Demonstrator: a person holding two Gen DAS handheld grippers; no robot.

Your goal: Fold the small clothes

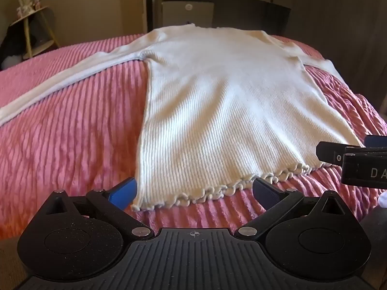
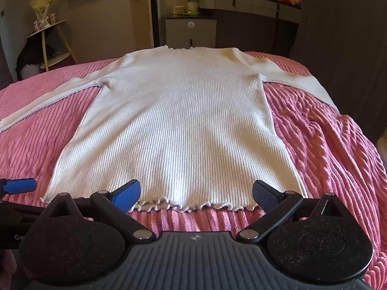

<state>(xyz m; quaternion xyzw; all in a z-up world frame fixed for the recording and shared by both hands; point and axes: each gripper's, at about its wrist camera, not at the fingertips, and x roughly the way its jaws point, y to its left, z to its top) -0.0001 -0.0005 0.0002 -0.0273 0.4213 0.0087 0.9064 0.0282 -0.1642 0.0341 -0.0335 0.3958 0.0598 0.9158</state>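
Sweater (image 2: 179,125), white ribbed knit, lies spread flat on the bed's pink corded cover (image 2: 326,145), with its long axis running straight away from us, frilled hem (image 2: 183,205) nearest and neckline farthest.

Left to right: we see the left sleeve (image 1: 60,82) stretched out and down toward the left edge of the bed. Our left gripper (image 1: 193,191) sits at the hem's left corner, jaws spread as wide as they go, holding nothing. Our right gripper (image 2: 196,193) faces the hem toward its right corner, jaws equally wide and empty. The right sleeve (image 2: 297,82) trails off to the right.

Both grippers tilt down toward the hem, just short of it. Neither hand looks clearly nearer. We judge no fold made yet.
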